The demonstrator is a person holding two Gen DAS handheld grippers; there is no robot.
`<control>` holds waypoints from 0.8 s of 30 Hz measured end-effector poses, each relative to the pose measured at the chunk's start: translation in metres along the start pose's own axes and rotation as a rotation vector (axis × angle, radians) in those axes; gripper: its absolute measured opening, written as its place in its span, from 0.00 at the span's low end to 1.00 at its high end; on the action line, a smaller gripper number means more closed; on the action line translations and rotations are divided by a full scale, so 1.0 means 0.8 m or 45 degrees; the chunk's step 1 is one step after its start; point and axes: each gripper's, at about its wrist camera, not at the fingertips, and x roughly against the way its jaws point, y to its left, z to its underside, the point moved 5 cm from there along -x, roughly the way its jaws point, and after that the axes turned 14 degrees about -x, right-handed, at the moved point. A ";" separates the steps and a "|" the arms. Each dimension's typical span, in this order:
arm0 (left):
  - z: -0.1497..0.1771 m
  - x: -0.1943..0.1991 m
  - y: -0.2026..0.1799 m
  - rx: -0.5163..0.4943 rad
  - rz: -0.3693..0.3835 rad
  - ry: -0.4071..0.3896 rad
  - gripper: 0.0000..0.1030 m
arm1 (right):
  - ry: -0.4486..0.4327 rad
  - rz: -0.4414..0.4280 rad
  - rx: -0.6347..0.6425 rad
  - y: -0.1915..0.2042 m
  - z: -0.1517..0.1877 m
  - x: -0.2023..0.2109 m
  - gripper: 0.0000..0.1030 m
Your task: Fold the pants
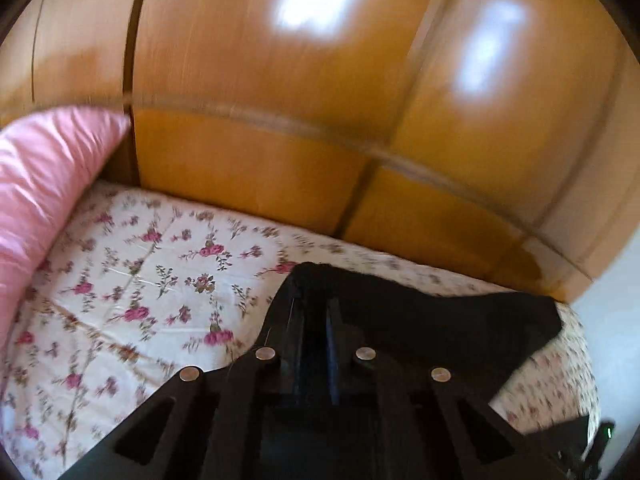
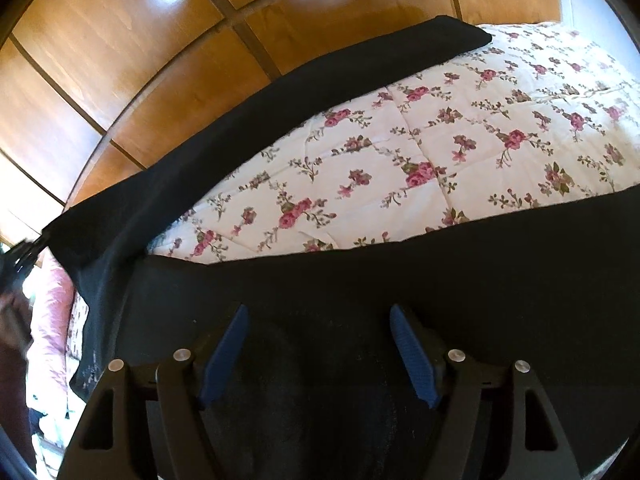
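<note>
The black pants (image 2: 360, 280) lie spread on a floral bedspread (image 2: 460, 128). One leg (image 2: 248, 92) is lifted along the far side, stretched from the far end to the left edge of the right wrist view. My left gripper (image 1: 320, 292) is shut on a black edge of the pants (image 1: 440, 320) and holds it above the bed. My right gripper (image 2: 320, 308) is open, its blue pads (image 2: 224, 356) apart just above the near part of the pants.
A wooden wardrobe (image 1: 280, 80) stands right behind the bed. A pink pillow (image 1: 44, 184) lies at the left end of the bed. A white wall (image 1: 612, 320) is at the right.
</note>
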 end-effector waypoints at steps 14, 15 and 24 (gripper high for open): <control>0.104 0.158 -0.041 -0.036 0.002 -0.143 0.00 | 0.108 -0.331 0.047 0.143 -0.057 -0.009 0.72; 0.109 0.152 -0.036 -0.016 -0.010 -0.124 0.00 | 0.114 -0.338 0.049 0.149 -0.055 -0.012 0.72; 0.070 0.044 0.028 0.027 -0.093 0.099 0.42 | 0.170 -0.282 0.047 0.146 -0.019 -0.044 0.72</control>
